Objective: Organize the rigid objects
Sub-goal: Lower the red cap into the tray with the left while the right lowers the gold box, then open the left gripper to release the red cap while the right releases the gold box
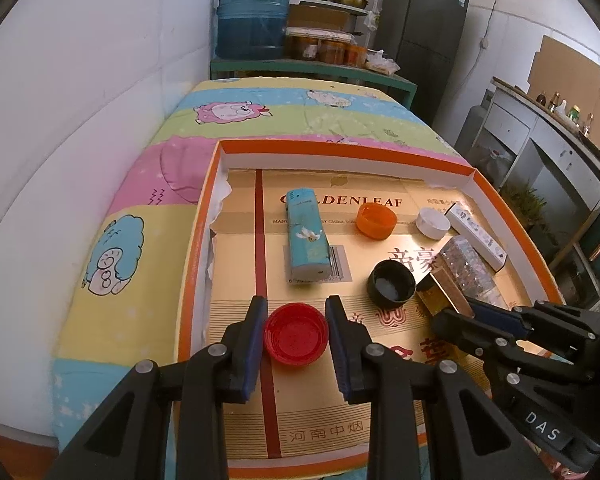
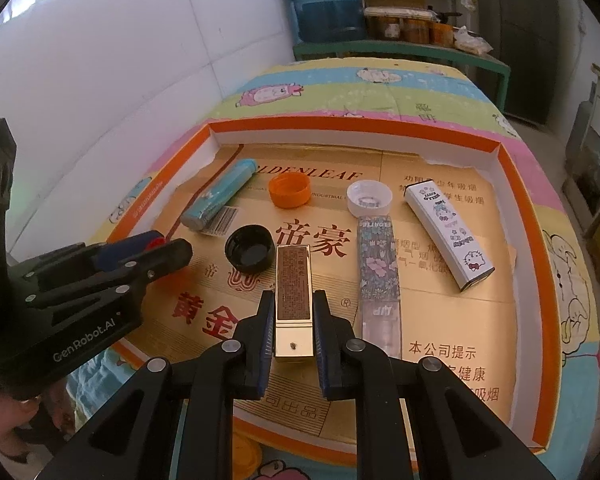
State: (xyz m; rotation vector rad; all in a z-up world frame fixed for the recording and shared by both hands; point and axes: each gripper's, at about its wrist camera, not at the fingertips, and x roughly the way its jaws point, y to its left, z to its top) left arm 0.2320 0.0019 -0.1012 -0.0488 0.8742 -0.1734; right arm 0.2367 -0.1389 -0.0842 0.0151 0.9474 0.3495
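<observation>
My left gripper [image 1: 295,305] is shut on a red bottle cap [image 1: 296,334], open side up, low over the near left of the orange-rimmed tray [image 1: 340,146]. My right gripper [image 2: 295,297] is shut on the near end of a slim gold box [image 2: 292,272], which points away toward a black cap [image 2: 249,253]. In the left wrist view the right gripper [image 1: 458,308] and gold box [image 1: 440,294] show at the right. The right wrist view has the left gripper [image 2: 168,242] at its left edge, with a sliver of red cap [image 2: 155,243] showing.
On the tray's gold floor lie a blue lighter-shaped case [image 1: 306,236], an orange cap [image 1: 376,220], a white cap [image 1: 433,222], a floral box [image 2: 380,264] and a white cartoon-cat box [image 2: 448,236]. The tray sits on a cartoon-print cloth [image 1: 112,240]; a white wall stands at the left.
</observation>
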